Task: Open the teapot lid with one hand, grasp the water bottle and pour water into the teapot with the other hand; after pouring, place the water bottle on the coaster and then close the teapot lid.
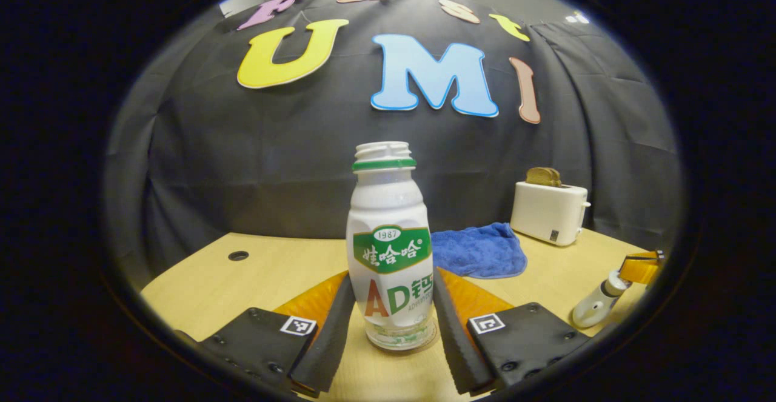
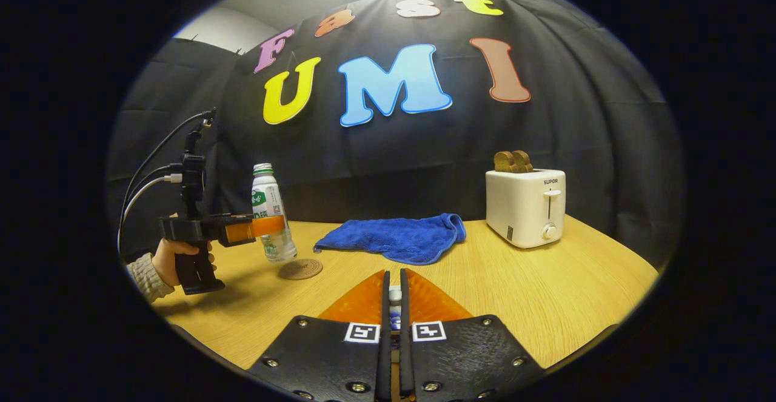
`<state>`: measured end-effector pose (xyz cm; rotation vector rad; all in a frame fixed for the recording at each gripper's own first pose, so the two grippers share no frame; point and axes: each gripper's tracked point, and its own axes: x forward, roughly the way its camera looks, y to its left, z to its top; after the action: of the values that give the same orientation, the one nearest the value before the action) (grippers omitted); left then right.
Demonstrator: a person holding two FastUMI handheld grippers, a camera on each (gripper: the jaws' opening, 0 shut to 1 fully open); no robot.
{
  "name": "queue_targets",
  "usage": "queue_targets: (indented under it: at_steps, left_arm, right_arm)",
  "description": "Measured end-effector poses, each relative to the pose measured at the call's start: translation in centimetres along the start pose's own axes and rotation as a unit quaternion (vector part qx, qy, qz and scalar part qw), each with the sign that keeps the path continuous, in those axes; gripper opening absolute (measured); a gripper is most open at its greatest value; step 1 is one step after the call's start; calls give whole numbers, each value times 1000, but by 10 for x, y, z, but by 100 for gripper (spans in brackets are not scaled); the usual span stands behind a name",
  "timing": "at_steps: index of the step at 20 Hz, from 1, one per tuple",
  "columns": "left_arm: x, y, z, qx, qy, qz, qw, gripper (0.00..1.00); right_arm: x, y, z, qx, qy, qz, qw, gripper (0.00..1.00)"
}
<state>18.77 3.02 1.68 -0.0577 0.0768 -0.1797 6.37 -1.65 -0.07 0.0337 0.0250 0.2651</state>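
Between the parted fingers of the left hand-held gripper (image 1: 388,329), the uncapped white plastic water bottle (image 1: 390,250) is seen standing on the wooden worktop (image 1: 212,287), ungripped. If released beside the round cork coaster (image 2: 301,268), placement could be missed. The right hand-held gripper (image 2: 394,329) is nearly closed on a small object, possibly the teapot lid's knob.

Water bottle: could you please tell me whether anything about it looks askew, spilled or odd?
Nothing stands out. The water bottle is upright and uncapped between the left gripper's fingers, with no spill showing on the table. The coaster lies bare beside it.
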Motion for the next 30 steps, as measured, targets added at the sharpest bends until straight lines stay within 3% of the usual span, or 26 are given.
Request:
queue_targets:
  at_steps: [18,19,20,21,23,24,25,30]
  left_arm:
    - [-1,-6,3,-3,0,-21,1000,82]
    - [0,-5,4,-1,0,-20,1000,82]
    - [2,-6,3,2,0,-20,1000,77]
    - [2,-7,2,4,1,-21,1000,77]
    - [6,-8,0,5,3,-23,1000,77]
    - [8,-10,-2,5,4,-23,1000,77]
    - [10,-11,-4,4,6,-23,1000,71]
    - [22,-15,-14,15,14,-21,1000,75]
  right_arm:
    - [6,-1,-14,10,23,-8,1000,5]
    - [5,0,-13,11,24,-6,1000,8]
    - [3,2,-13,13,24,1,1000,9]
    - [0,6,-11,17,23,11,1000,15]
    - [-2,7,-6,7,12,8,1000,71]
    - [-3,1,-2,-2,0,-3,1000,91]
    - [-6,-2,4,-11,-14,-13,1000,94]
    - [-14,-13,18,-25,-48,-40,998,94]
